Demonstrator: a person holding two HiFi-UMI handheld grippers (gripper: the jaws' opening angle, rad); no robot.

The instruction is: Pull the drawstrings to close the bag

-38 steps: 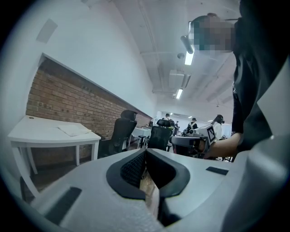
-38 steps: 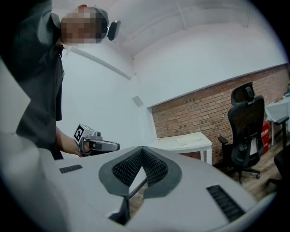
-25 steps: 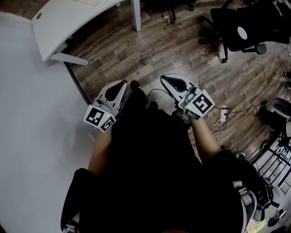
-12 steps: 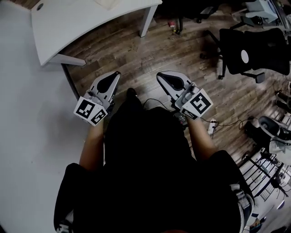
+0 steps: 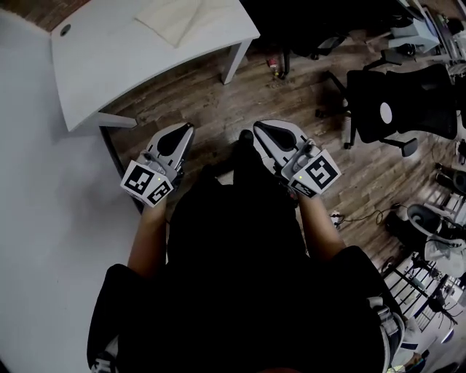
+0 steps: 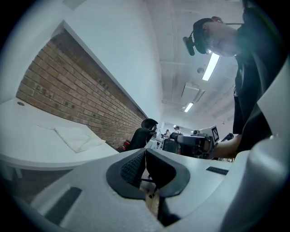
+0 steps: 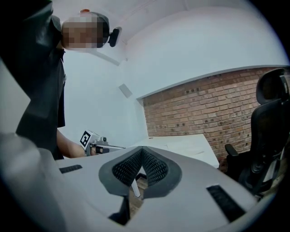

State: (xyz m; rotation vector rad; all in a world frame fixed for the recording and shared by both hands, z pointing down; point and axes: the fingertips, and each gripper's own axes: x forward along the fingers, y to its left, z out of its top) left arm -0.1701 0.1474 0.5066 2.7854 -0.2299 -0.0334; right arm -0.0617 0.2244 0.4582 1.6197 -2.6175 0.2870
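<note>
Head view: left gripper [image 5: 180, 131], right gripper [image 5: 261, 132] fingers together, empty; bag [image 5: 182, 18] well apart on table [image 5: 109, 51]

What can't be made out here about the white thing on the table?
- Head view: the white cloth on the table is cut off by the top edge; drawstrings are too small to see.
- Left gripper view: it lies far off; whether it is the bag cannot be told.

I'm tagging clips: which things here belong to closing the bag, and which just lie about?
Job: pale cloth, likely the bag, on white table; left tool and right tool, both shut, empty.
Lying about: black office chair; wood floor.
</note>
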